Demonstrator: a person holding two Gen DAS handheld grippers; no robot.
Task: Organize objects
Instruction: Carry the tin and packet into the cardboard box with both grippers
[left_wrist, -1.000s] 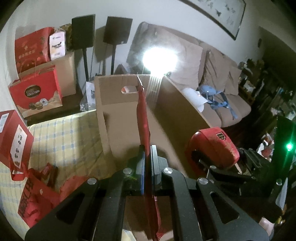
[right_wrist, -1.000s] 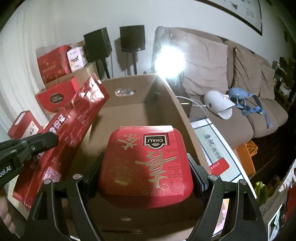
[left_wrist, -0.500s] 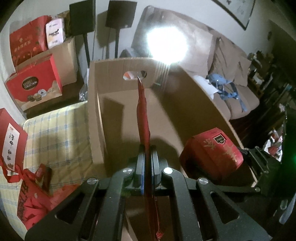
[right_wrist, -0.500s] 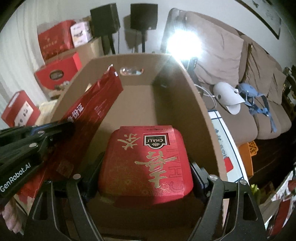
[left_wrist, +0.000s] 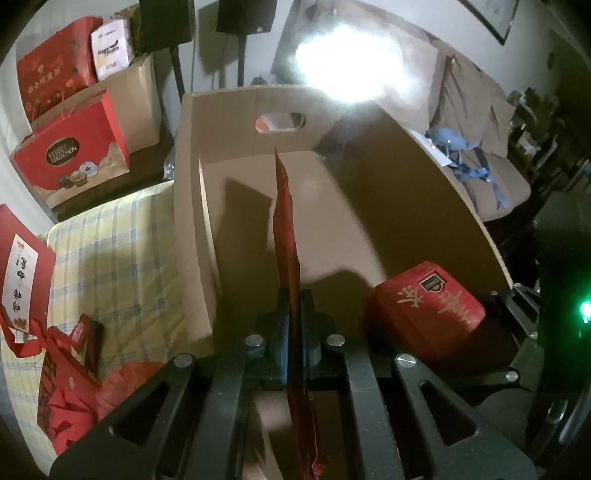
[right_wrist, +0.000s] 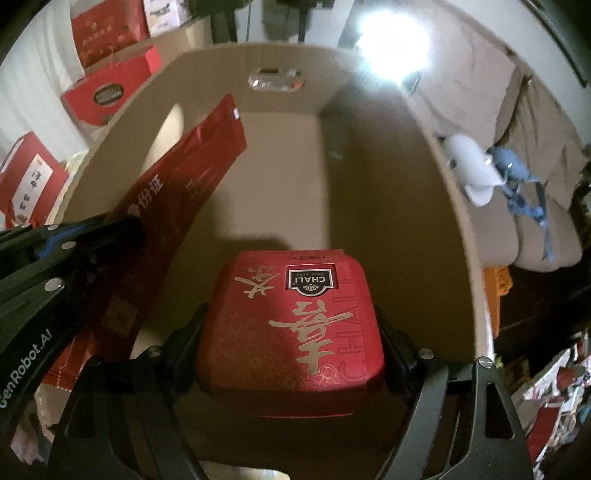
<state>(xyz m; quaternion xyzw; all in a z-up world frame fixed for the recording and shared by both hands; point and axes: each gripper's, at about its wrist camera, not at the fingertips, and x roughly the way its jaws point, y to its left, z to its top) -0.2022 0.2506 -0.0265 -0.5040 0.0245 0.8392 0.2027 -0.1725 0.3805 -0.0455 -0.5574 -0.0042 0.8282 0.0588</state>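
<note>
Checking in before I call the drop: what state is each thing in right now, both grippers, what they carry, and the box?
left gripper: shut on the red flat packet.
red flat packet: held edge-on, tilted, inside the box.
right gripper: jaws wide, clamped on the red tea box.
red tea box: held inside the box, label up.
cardboard box: open-topped, floor bare.

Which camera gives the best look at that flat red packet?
The right wrist view: there the flat red packet shows its broad printed face, pinched by the left tongs over the cardboard box. The left wrist view sees it only edge-on, a thin red strip between closed tongs.
</note>
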